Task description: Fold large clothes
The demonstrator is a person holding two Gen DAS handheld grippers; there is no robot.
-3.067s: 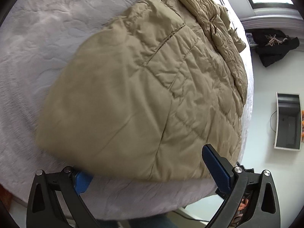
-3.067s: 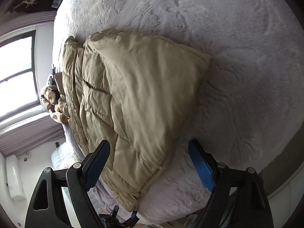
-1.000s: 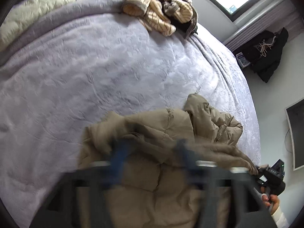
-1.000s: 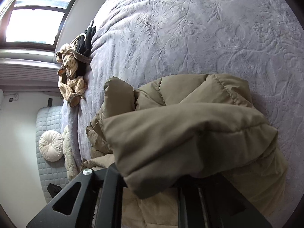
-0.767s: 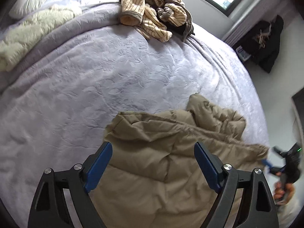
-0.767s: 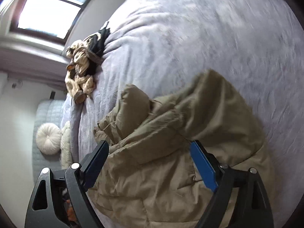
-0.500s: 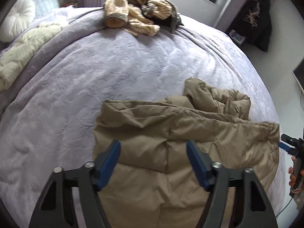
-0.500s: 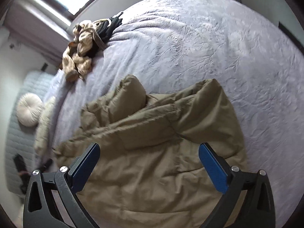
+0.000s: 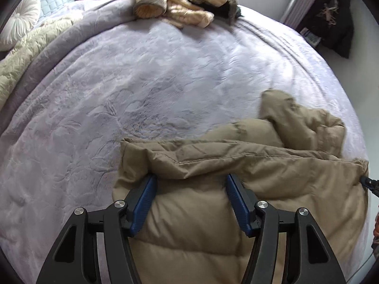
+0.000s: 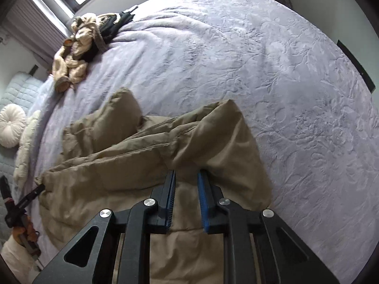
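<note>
Lying bunched at the near edge of the bed, the tan quilted puffer jacket (image 9: 236, 213) is heaped in soft folds on the pale lilac embossed bedspread (image 9: 142, 82). Over at the jacket's one end, the left gripper (image 9: 190, 189) hangs just above the padding, its blue-padded jaws roughly half open after a bit of closing; a raised fold sits at the fingertips, but whether the pads actually press on it I cannot tell. On the other end, the right gripper (image 10: 187, 184) points steeply down, its jaws having just snapped in to a narrow gap, and a ridge of jacket fabric drops right down to the tips; again, whether that ridge is truly pinched is not clear from here. In the right wrist view the left gripper shows at the far left, dark tip at the jacket's corner, a hand (image 10: 22, 233) wrapped round its handle. Away at the far edge of the bed sits a crumpled heap of cream striped clothing (image 9: 180, 2), well apart from the jacket.
</note>
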